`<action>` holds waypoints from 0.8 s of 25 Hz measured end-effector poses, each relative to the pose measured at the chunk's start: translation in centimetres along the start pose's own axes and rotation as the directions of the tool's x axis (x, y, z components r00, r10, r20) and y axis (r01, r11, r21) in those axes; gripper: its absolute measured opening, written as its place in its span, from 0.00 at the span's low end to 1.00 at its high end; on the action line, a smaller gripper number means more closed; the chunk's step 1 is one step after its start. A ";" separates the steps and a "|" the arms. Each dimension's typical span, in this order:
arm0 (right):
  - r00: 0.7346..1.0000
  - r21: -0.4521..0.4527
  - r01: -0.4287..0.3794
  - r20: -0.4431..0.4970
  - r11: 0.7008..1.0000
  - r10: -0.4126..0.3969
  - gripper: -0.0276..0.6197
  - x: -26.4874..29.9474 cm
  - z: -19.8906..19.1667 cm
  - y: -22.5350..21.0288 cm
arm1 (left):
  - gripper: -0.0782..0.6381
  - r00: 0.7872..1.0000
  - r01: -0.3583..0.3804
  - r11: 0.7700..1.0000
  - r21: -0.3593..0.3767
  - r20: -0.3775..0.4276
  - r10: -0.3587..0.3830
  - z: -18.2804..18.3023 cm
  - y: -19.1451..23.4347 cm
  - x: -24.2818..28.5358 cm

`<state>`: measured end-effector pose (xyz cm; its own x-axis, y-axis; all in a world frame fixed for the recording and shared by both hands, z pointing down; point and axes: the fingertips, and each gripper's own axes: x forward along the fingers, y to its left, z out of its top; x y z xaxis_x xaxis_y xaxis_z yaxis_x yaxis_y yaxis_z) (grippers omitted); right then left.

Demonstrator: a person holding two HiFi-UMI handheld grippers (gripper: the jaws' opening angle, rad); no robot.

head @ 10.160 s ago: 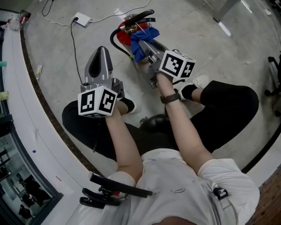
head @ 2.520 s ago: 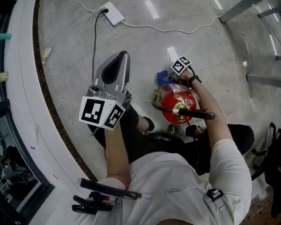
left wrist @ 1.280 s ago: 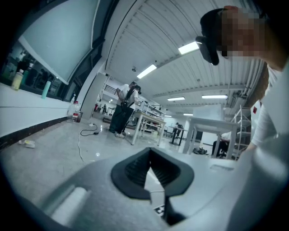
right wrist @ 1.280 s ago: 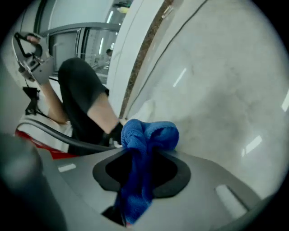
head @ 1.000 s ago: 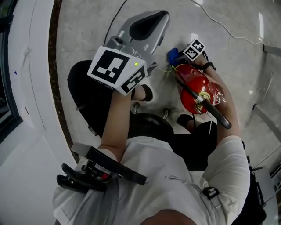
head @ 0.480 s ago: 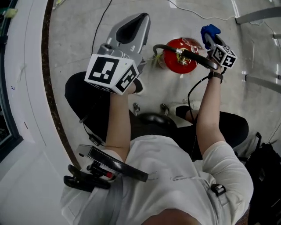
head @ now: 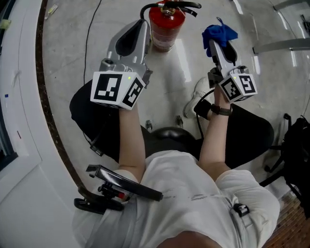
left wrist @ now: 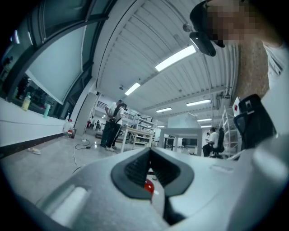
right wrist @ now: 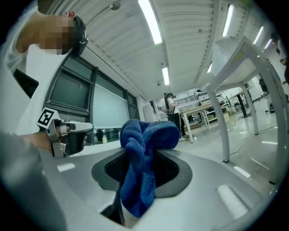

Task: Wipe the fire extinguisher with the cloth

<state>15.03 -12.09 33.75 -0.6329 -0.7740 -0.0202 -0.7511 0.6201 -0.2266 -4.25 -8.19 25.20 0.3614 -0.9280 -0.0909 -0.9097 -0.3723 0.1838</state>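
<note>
Cloth (head: 220, 33) bunched in my right gripper (head: 217, 44), I'm lining up on the fire extinguisher (head: 166, 25) upright on the floor (head: 179, 68) by my closed, empty left gripper (head: 143, 25), aiming for firm strokes down its body without toppling it.

Red cylindrical metal fire extinguisher (head: 166, 26) with black handle (head: 189, 5); royal-blue terry cloth (head: 219, 34); silver-grey plastic left gripper (head: 139, 28) and right gripper (head: 219, 44), each with black ribbed jaw pads and a white cube (head: 116, 90) patterned with black square markers; pale grey glossy floor (head: 179, 63).
</note>
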 end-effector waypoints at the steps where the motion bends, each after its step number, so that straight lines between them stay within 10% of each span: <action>1: 1.000 -0.007 -0.025 0.000 1.000 0.025 0.26 -1.1 -0.1 1.7 | 0.11 1.000 -0.001 1.000 0.008 0.002 0.001 -0.2 -1.6 -1.4; 10: 0.998 -0.135 -0.060 0.017 0.989 0.062 0.26 -13.4 0.6 12.5 | 0.11 0.993 -0.114 0.982 0.152 0.050 0.107 0.2 -12.5 -13.6; 20: 0.991 -0.215 -0.074 0.095 0.974 0.096 0.26 -25.9 7.1 17.8 | 0.11 0.989 -0.029 0.976 0.216 0.149 -0.003 6.6 -26.1 -22.0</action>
<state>19.37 18.08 23.34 -0.6816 -0.7192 -0.1345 -0.7249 0.6888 -0.0095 10.17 22.01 15.93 0.3299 -0.9138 -0.2369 -0.9426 -0.3327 -0.0292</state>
